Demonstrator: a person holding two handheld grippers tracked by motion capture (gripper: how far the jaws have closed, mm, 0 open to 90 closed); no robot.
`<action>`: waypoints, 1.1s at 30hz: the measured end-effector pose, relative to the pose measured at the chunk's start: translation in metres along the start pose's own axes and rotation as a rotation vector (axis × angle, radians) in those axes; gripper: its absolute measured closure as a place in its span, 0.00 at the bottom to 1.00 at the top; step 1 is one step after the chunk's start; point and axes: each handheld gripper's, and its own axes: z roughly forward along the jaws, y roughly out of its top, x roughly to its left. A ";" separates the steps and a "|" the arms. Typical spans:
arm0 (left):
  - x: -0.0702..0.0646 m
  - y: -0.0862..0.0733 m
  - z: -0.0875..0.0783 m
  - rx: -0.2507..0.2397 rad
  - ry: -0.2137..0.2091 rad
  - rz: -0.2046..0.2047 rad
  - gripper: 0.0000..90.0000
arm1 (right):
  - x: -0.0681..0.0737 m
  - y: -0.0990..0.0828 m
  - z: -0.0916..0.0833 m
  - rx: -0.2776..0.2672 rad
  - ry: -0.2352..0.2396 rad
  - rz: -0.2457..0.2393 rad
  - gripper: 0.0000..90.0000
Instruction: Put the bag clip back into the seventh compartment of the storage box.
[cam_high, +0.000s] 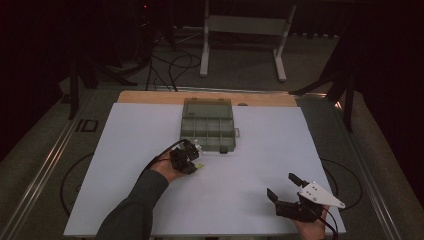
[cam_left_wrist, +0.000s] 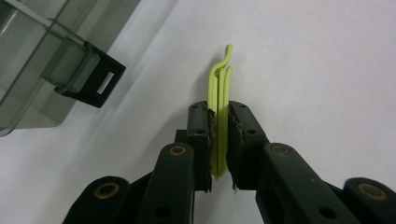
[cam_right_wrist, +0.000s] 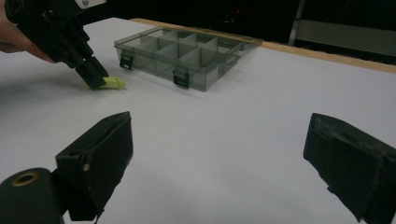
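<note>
two grippers worked over one white table (cam_high: 150, 200) in the high view. the left gripper (cam_high: 192, 159) sat just in front of one clear compartment box (cam_high: 208, 124), its jaws pinched on a small yellow-green clip (cam_high: 199, 165) that lay at the table surface. the right gripper (cam_high: 281, 187) rested well apart, near the table's front right edge, its two jaws spread wide with nothing between them. one lid stood open behind the box.

in the left gripper view, the left gripper (cam_left_wrist: 219, 135) had both pads pressed against one yellow-green plastic clip (cam_left_wrist: 220, 88), which stood on edge and stuck out past the jaw tips. one black latch (cam_left_wrist: 95, 84) of the box showed at upper left.

in the right gripper view, the right gripper (cam_right_wrist: 217, 154) gaped empty. beyond it, the left gripper (cam_right_wrist: 95, 79) held the clip (cam_right_wrist: 113, 83) near the box (cam_right_wrist: 187, 56), which showed two latches.
</note>
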 end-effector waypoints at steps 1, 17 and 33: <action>0.000 0.000 -0.001 -0.003 0.001 -0.003 0.90 | 0.000 0.000 0.000 -0.001 0.000 0.000 0.09; 0.002 0.005 -0.021 -0.018 0.023 -0.020 0.90 | 0.001 0.001 0.000 -0.010 0.000 0.004 0.09; 0.000 0.014 -0.031 -0.048 0.031 -0.052 0.90 | 0.002 0.001 0.000 -0.015 -0.002 0.007 0.09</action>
